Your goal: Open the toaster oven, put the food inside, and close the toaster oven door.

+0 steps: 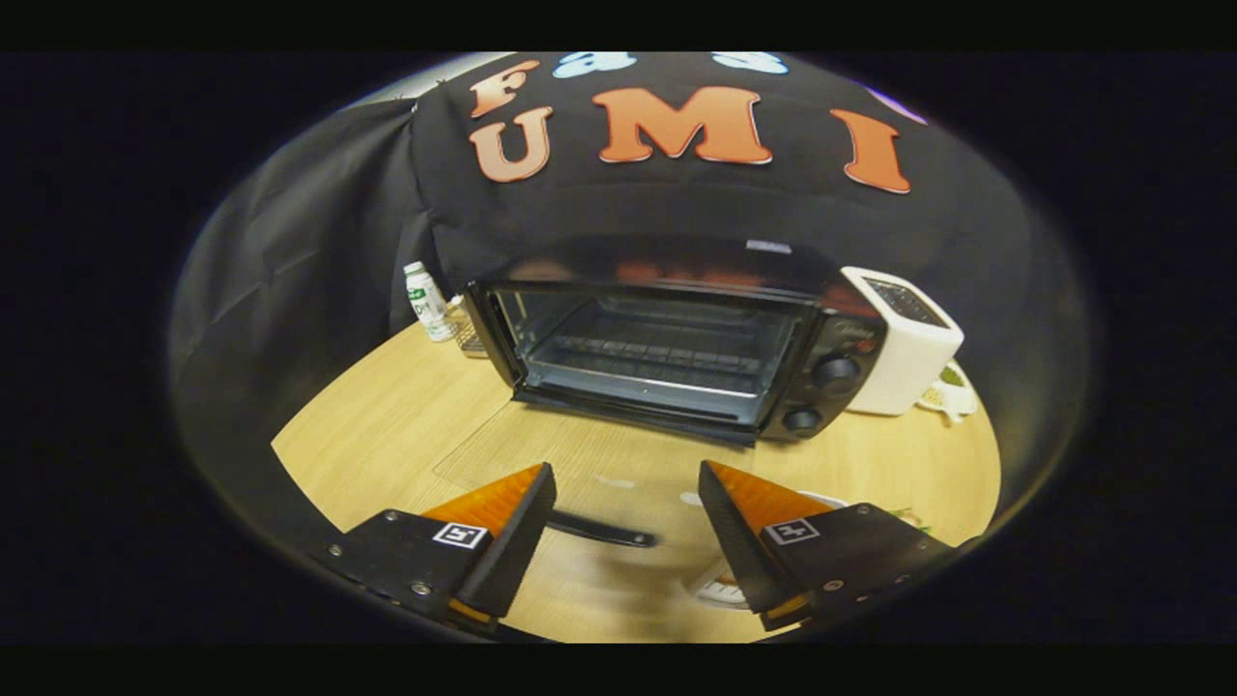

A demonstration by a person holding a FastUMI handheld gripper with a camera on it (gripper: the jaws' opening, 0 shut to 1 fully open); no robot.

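- Nearest to my camera, both of my fingers are reaching forward over the wooden table (387, 425), the left finger (507, 512) and the right one spread well apart, so my gripper (626, 483) is standing wide open and holding nothing.
- Between my fingers, the glass door (580, 454) of the toaster oven (667, 338) is lying folded down flat over the tabletop, the wood grain showing through it.
- Down in the gap, closer to me than my fingertips, the door's dark handle (599, 529) is lying just inside my left finger; neither finger is touching it.
- Just beside and partly under my right finger, a white plate (720, 585) is peeking out; whether the food is sitting on it I cannot tell, since my finger is covering most of it.
- Beyond my fingers, the toaster oven is standing open, its wire rack (657, 358) sitting bare inside the cavity, and two round knobs (836, 370) are sitting stacked on its right panel.
- I am pointing level and slightly downward toward the oven's mouth, hovering above the door.
- Left of the oven, a small white bottle (425, 302) with a green cap is standing upright against the black cloth.
- Right of the oven, a white box-shaped appliance (904, 343) is standing just beside it.
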